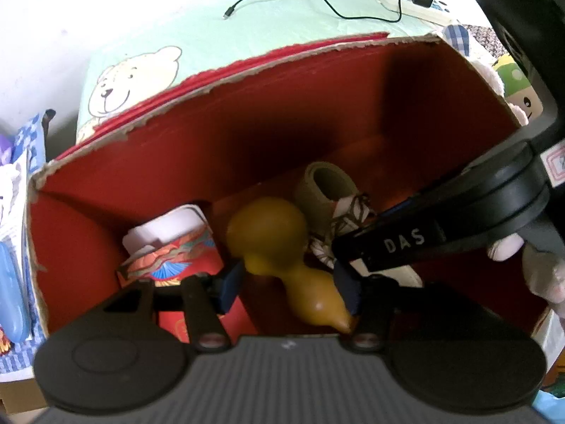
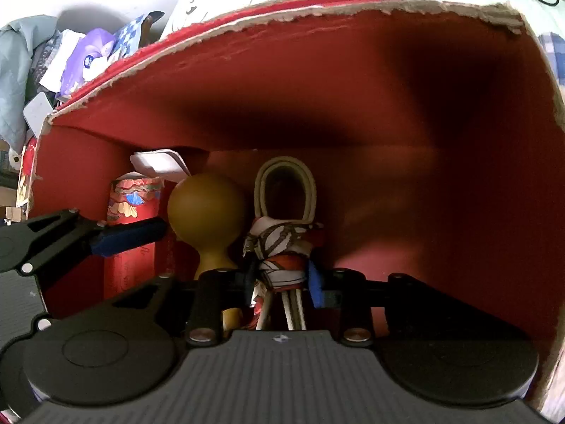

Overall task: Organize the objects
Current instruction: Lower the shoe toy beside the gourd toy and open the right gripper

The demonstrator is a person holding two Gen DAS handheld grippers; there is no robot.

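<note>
- Inside the box, nearest the lens, the left gripper (image 1: 289, 286) straddles the narrow neck of a gourd (image 1: 268, 233). Its jaws stand apart, with a gap visible on one side, so the gourd appears released rather than clamped.
- The right gripper (image 2: 281, 282) sits astride a knotted cloth bundle (image 2: 282, 243). Its blue pads flank the cloth loosely; I judge the hold slack, though the near pad is in shadow.
- The gourd rests with its tip toward the camera and its round bulb deeper in the box, beside the bundle.
- Further in stand a red patterned tube (image 1: 176, 261), a white card (image 1: 169, 228) behind it, and a grey rolled band (image 1: 325, 183) behind the bundle.
- The red box (image 1: 247, 70), with a torn cardboard rim, has bare floor remaining on its right side.
- Progress: five items are stowed and the two under the grippers appear just placed. I judge the job part done.
- Outstanding: packets (image 1: 21, 162) at the left and soft toys (image 1: 515, 84) at the right lie outside the box.
- Writing: the lettering "DAS" (image 1: 404, 242) is legible on the right gripper's arm. Faint script on the tube cannot be read.
- Beyond the box, a pale green sheet (image 1: 247, 24) bears a cartoon bear, with a power strip (image 1: 413, 0) farthest off; no text is legible there.
</note>
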